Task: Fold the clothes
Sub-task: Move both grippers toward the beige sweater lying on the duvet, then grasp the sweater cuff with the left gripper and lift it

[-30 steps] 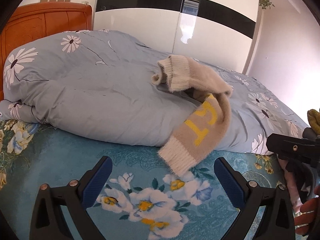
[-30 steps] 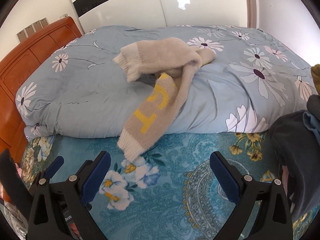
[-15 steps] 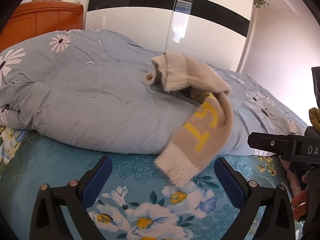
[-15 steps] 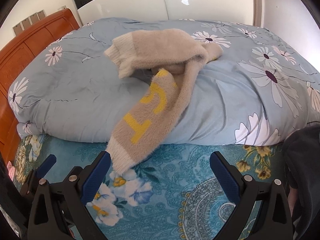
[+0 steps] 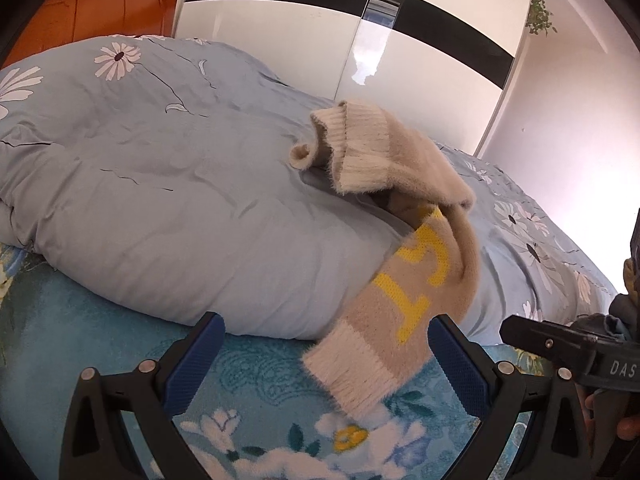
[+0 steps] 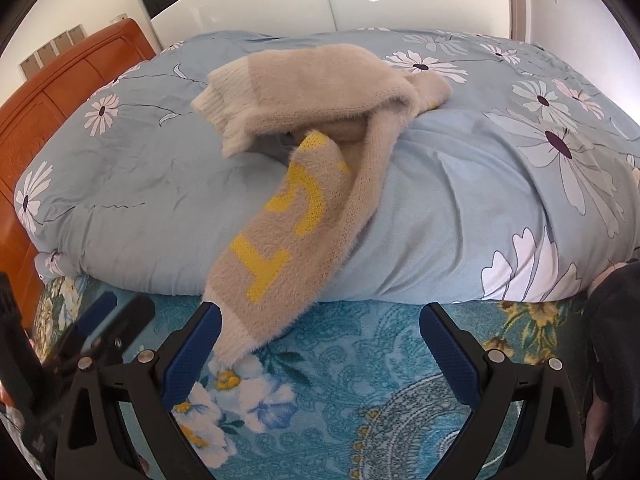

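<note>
Barely Begun: Sweater Unfolded

Nearest, both the left tongs (image 5: 324, 356) and the right tongs (image 6: 320, 344) stood spread, empty. At twelve o'clock the beige sweater (image 6: 320, 92) lay crumpled on the blue duvet (image 6: 460, 216), one sleeve (image 5: 400, 312) trailing onto the floral bedspread (image 6: 360, 392). Every fold remained.

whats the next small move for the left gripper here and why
Probably ease the left gripper forward and close on the sweater's cream cuff. Both grippers are open and empty, and that cuff hangs off the duvet between the left fingers, the nearest graspable edge.
</note>
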Demonstrator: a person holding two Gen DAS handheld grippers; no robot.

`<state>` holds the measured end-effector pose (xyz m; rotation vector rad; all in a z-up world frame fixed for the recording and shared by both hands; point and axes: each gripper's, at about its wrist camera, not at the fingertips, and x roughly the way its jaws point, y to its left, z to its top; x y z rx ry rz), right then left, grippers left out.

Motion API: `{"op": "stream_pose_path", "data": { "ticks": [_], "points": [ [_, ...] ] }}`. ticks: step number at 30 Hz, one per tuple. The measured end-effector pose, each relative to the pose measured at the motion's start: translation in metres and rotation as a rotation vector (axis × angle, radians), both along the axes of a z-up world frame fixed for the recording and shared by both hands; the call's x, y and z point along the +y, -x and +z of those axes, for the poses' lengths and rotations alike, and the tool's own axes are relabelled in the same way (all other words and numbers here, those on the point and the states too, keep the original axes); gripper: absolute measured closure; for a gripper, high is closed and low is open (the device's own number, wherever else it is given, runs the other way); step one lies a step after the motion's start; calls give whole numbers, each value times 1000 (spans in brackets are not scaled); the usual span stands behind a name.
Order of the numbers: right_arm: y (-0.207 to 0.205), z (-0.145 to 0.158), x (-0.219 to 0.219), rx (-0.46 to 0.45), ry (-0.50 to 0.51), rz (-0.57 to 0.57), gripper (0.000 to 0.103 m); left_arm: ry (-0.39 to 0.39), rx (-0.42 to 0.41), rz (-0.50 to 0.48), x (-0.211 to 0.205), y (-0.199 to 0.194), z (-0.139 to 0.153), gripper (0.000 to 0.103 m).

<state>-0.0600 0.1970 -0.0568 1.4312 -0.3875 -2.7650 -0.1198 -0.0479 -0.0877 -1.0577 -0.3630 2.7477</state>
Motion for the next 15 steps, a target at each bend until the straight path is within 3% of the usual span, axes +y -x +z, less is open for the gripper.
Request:
{"op": "stream_pose_path", "data": {
  "ticks": [6, 11, 15],
  "points": [
    [-6, 2, 7, 25, -18, 21, 3, 47, 30, -40, 17, 12, 10, 0],
    [-11, -1, 16, 28, -15, 21, 3, 36, 17, -98, 34, 22, 14, 0],
    [-20, -6, 30, 27, -1, 5, 3, 82, 22, -123, 52, 27, 17, 0]
  ]
}}
